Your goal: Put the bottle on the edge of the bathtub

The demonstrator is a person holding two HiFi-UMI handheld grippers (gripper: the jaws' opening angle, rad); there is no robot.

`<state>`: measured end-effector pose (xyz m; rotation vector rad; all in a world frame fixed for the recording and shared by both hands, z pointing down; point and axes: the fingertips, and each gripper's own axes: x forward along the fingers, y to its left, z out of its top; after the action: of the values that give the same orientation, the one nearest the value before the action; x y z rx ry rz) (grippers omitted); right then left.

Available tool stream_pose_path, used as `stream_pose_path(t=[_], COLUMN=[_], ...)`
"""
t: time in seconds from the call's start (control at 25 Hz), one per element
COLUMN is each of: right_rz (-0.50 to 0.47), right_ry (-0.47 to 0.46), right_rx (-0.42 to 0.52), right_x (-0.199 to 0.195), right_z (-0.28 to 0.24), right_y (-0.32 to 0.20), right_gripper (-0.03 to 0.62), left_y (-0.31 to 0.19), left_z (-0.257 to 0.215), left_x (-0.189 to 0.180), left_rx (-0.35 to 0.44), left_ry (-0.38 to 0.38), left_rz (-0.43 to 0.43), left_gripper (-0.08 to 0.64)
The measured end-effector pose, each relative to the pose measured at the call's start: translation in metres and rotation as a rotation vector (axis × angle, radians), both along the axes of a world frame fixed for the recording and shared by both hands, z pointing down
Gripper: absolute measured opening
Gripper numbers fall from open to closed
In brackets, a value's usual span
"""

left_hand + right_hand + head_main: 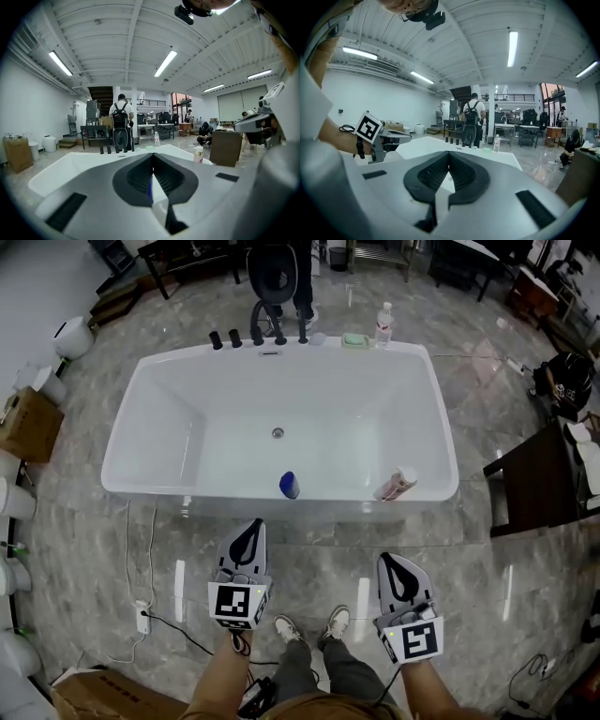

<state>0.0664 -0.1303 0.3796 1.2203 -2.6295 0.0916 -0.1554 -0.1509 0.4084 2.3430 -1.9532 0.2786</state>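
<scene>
Two claws, left claw (250, 524) and right claw (390, 561), are closed tight and hold nothing. You look ready to start: open one and reach for the blue bottle (289, 485) at the bathtub (150, 371).

Working in an open lab hall, with a freestanding bathtub (234, 496) on stone floor (84, 531), desks (164, 125) beyond it, strip lights (165, 63) above it.

On my feed the left gripper (255, 522) and right gripper (386, 558) look alike: pale grey shells, black ribbed fingers (138, 176), each with a cube (236, 604) bearing black-and-white square markers; the wearer has grey trousers (309, 669), white sneakers (286, 627) and a tan top (300, 707)
</scene>
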Motion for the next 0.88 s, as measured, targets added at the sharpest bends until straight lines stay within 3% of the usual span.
stream_pose_path(t=[0.4,0.88], right_rz=[0.008,-0.025], right_ry=[-0.032,-0.070], right_rx=[0.048,0.081], right_x=[0.011,0.022], right_z=[-0.050,-0.100], right_y=[0.009,0.028], right_gripper=[0.000,0.000], left_y=[0.041,0.116], left_z=[-0.107,-0.176], left_x=[0.003,-0.010], left_rx=[0.116,0.197], left_ry=[-0.022,-0.013], left_rz=[0.001,-0.067], left_gripper=[0.006,0.006])
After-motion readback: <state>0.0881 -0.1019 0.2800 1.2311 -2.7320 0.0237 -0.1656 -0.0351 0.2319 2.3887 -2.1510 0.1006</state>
